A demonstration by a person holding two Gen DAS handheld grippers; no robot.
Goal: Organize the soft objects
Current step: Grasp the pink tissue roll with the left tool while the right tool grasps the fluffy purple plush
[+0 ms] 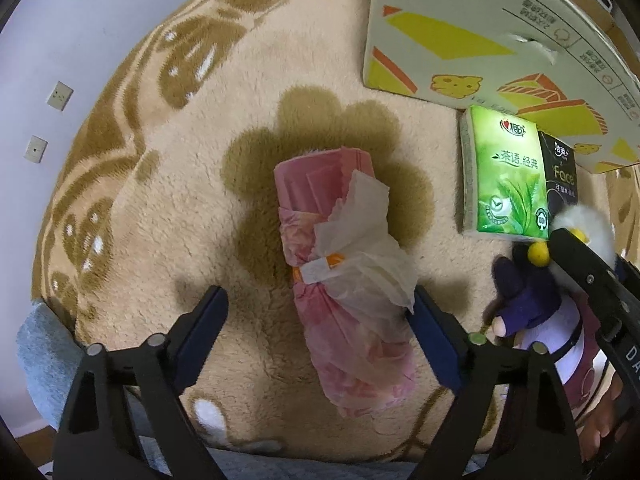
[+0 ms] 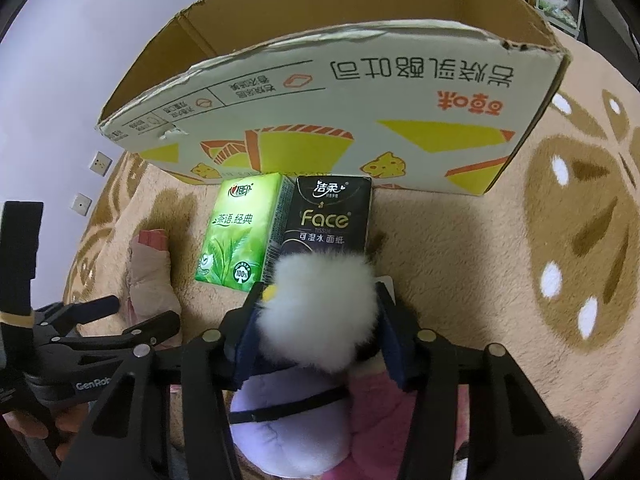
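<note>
Left wrist view first: your left gripper points straight down with its jaws spread on either side of the pink plastic roll. One blue pad sits against the crumpled tissue paper banded around the roll, while the other stands clear of it — so nothing is gripped yet. Straddling the roll across its width looks like the right set-up, since a soft bundle squeezes best at its middle. The roll lies on the rug, on a dark flower-shaped patch near its centre.

Right wrist view: your right gripper is clenched on the plush toy, the pads pressing into its fluffy white head with the lilac body hanging below. Holding it by the head probably keeps the floppy body from slipping out.

Further out, a green tissue pack and a black tissue pack stand side by side, touching, against the front wall of the cardboard box. The box is open at the top — presumably where the soft things go. It stands toward the rug's far edge.
</note>
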